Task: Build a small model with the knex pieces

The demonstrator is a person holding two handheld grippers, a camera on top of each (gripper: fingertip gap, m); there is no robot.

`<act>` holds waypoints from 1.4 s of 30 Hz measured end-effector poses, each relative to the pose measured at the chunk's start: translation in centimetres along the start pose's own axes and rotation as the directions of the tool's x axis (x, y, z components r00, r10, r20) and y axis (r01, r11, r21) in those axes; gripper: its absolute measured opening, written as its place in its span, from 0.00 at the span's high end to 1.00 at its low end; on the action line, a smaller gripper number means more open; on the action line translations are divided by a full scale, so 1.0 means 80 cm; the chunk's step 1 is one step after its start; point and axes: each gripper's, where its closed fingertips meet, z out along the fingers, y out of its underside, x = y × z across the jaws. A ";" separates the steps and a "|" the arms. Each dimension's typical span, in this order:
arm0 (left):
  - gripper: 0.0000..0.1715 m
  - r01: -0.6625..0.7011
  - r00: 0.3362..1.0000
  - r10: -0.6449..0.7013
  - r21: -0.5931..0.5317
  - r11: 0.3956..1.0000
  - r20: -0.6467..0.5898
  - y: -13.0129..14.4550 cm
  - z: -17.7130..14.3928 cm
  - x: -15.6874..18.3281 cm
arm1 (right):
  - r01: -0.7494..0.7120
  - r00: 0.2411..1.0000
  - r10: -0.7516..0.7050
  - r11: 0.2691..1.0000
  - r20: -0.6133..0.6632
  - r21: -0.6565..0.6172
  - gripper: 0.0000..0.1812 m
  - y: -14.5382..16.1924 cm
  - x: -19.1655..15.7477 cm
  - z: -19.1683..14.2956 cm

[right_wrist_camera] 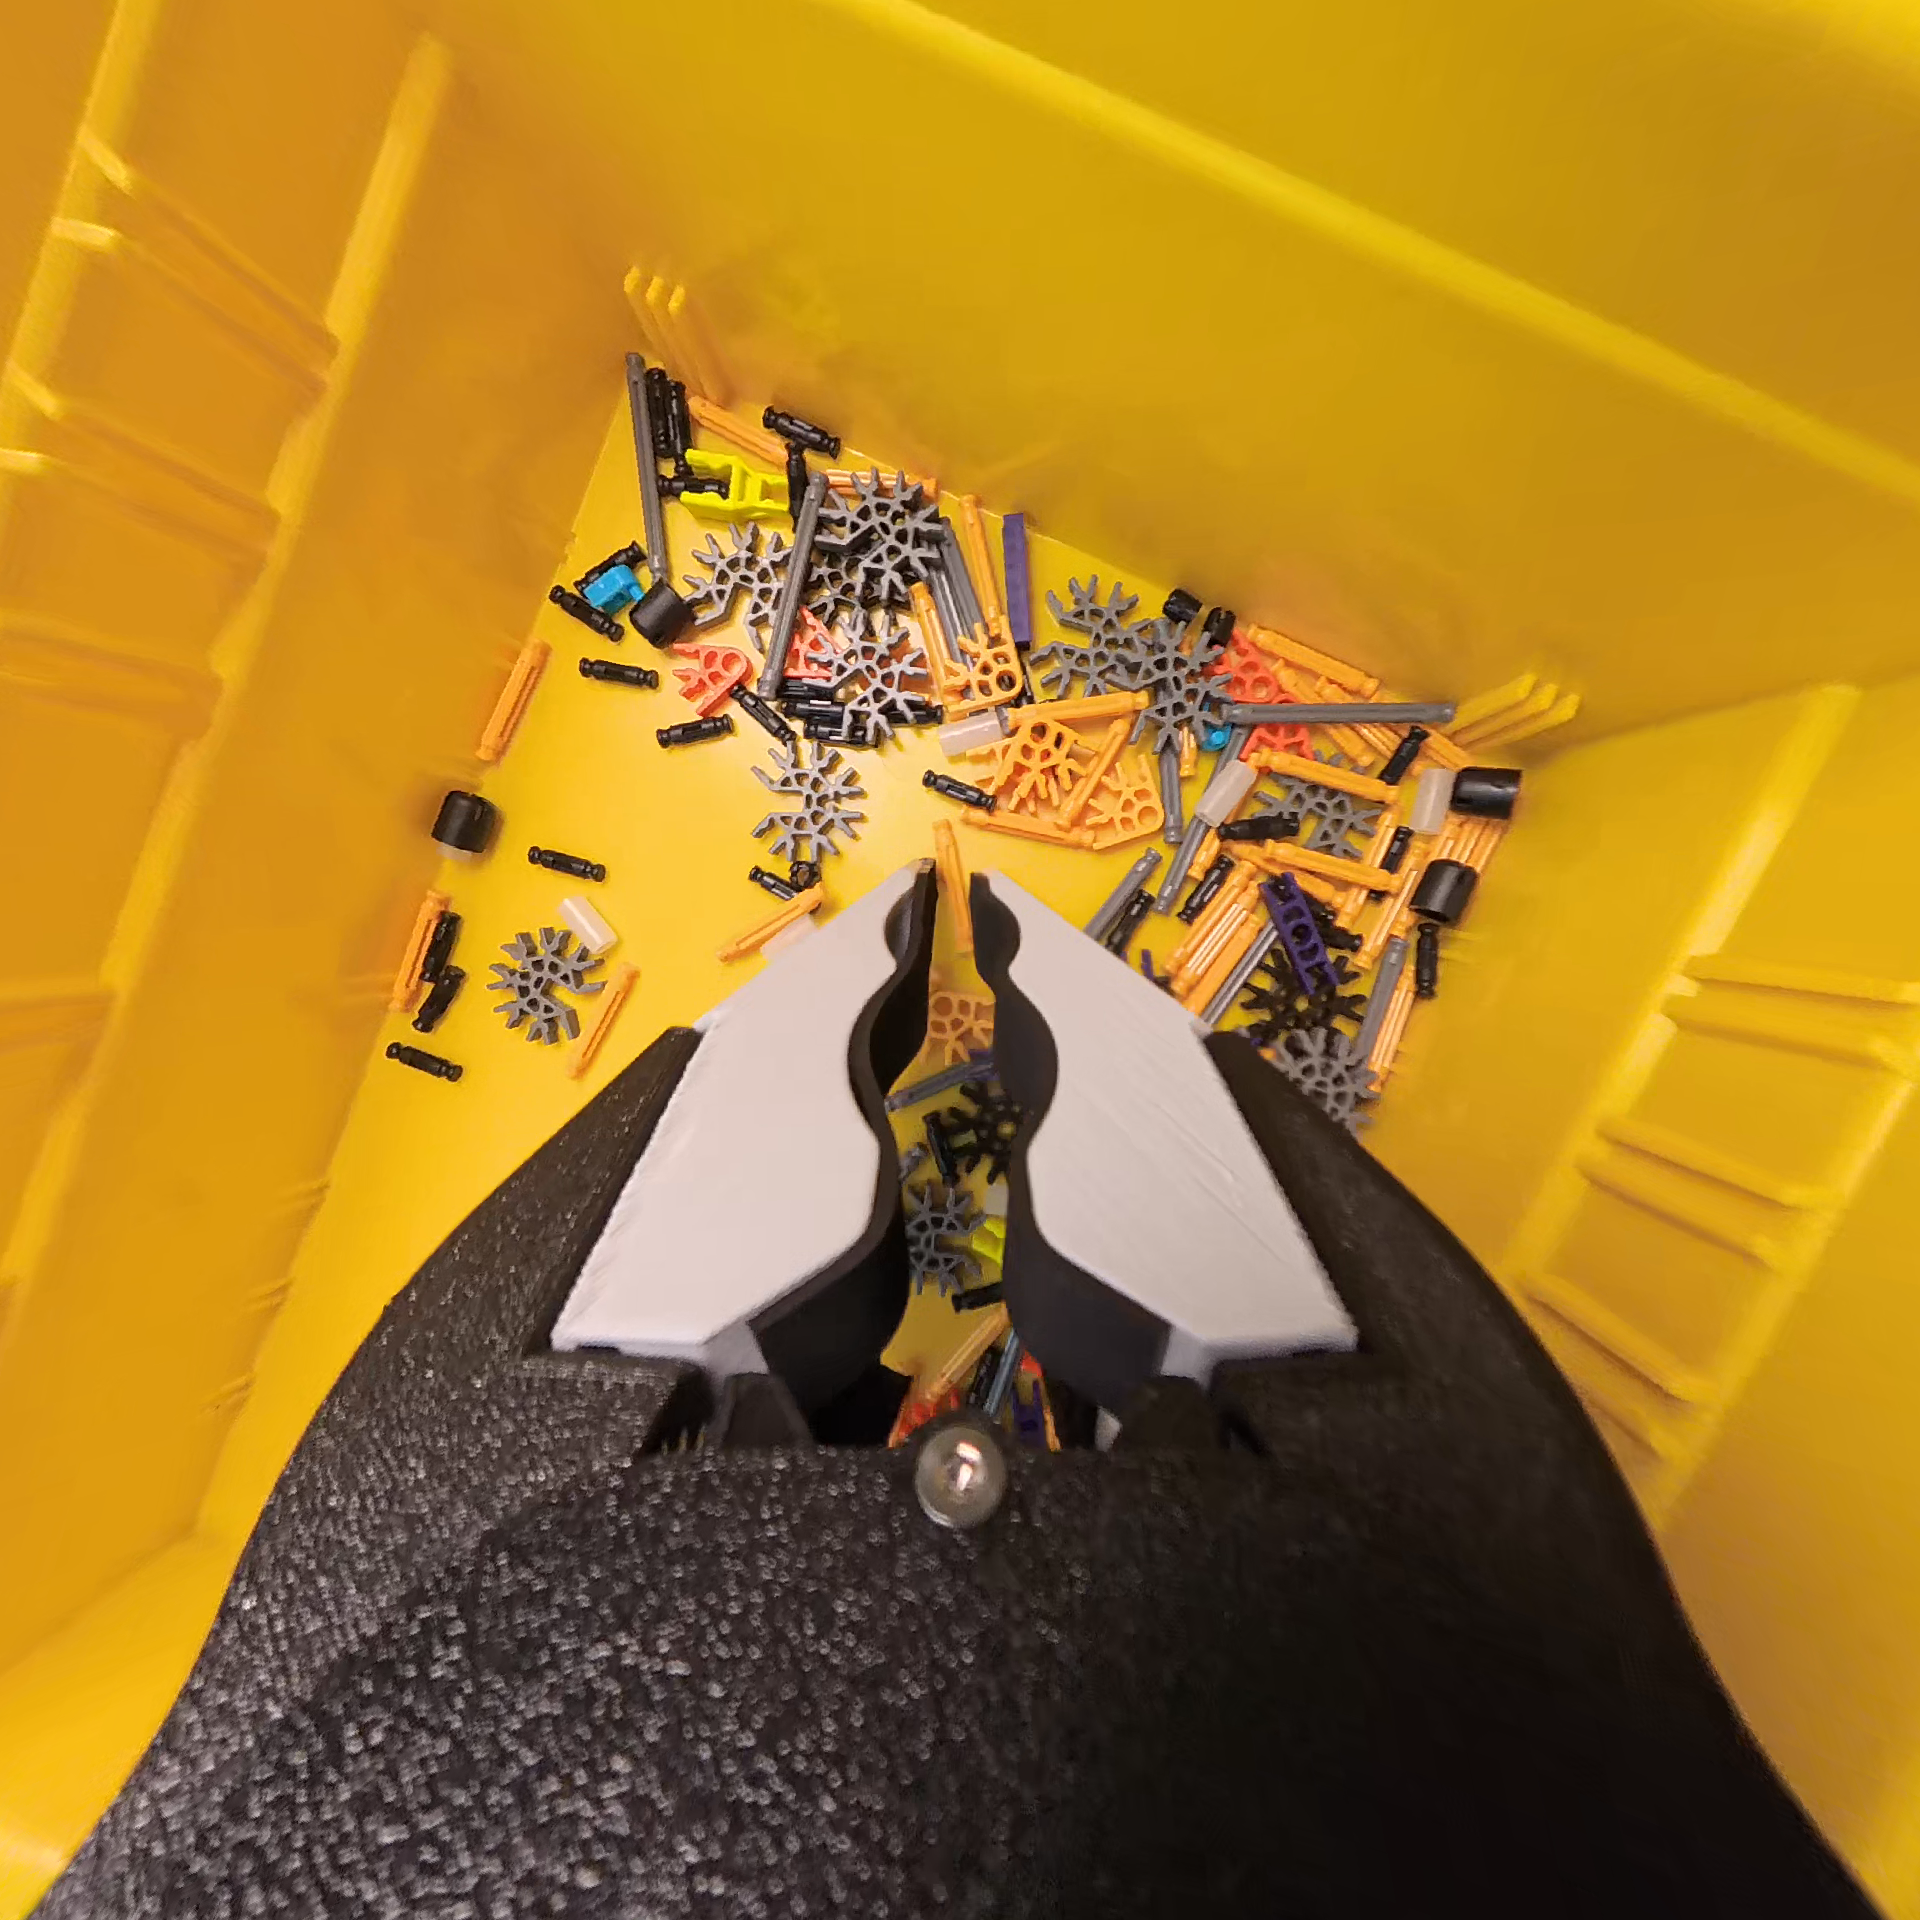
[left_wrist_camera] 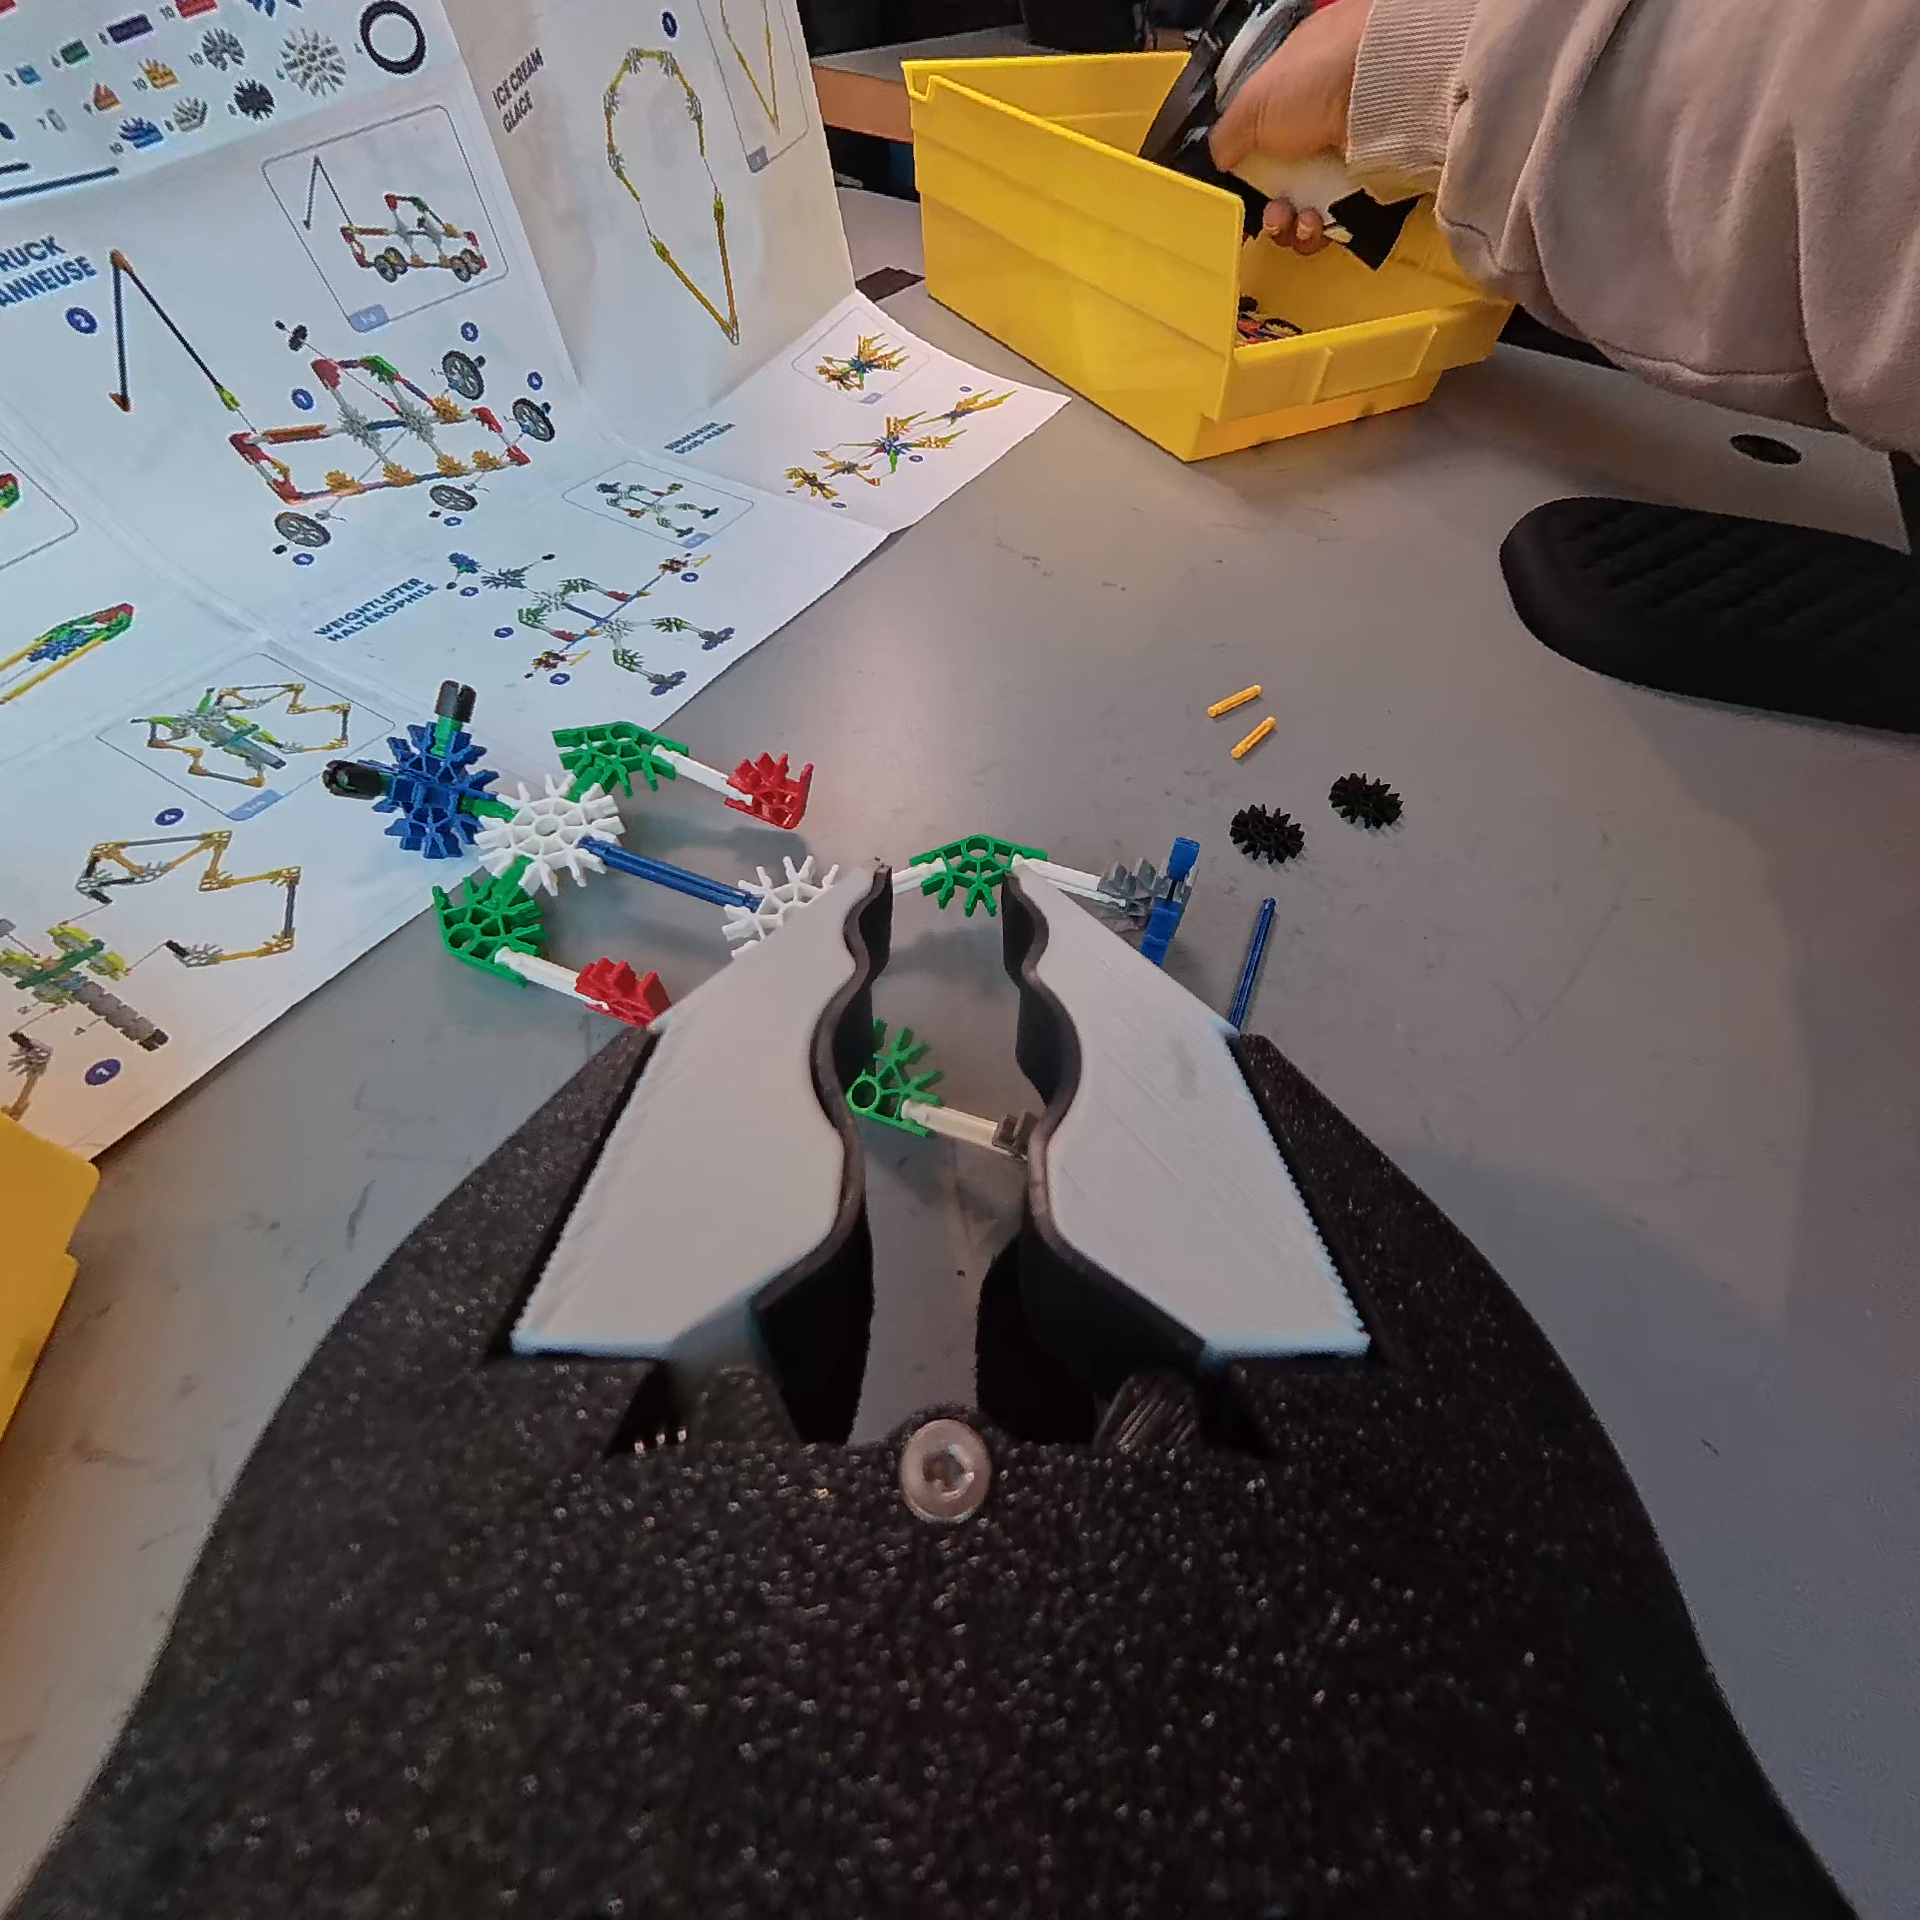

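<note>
Presently, at frame centre, the left tongs (left_wrist_camera: 940, 883) stood apart, empty, over a light, rigid rod-and-connector model (left_wrist_camera: 582, 831) on the grey surface (left_wrist_camera: 1455, 1039); its blue rod (left_wrist_camera: 670, 873) offered purchase. Inside the yellow bin (right_wrist_camera: 1039, 260), the right tongs (right_wrist_camera: 951, 883) stood nearly closed around a slim orange rod (right_wrist_camera: 948, 862).

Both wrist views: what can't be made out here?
- Left wrist view: the yellow bin wall and a sleeve hide the bin's contents and most of the right tongs.
- Left wrist view: left tongs cover part of the toy figure; contact unclear.
- Right wrist view: right tongs nearly closed around an orange rod; grip uncertain. Parts beneath them hidden.
</note>
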 end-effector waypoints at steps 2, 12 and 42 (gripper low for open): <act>0.89 -0.003 1.000 0.003 -0.002 1.000 -0.002 0.000 0.000 0.001 | 0.033 0.999 -0.033 0.999 0.013 -0.009 0.99 0.004 -0.007 -0.002; 0.89 -0.012 1.000 0.012 -0.006 1.000 -0.006 0.001 0.001 0.003 | 0.180 0.983 -0.178 0.981 0.031 -0.068 0.99 0.024 -0.034 -0.013; 0.89 -0.049 0.999 0.049 -0.019 0.999 -0.007 0.000 -0.002 0.009 | 0.111 0.994 -0.111 0.993 -0.003 -0.046 0.97 0.027 -0.025 -0.015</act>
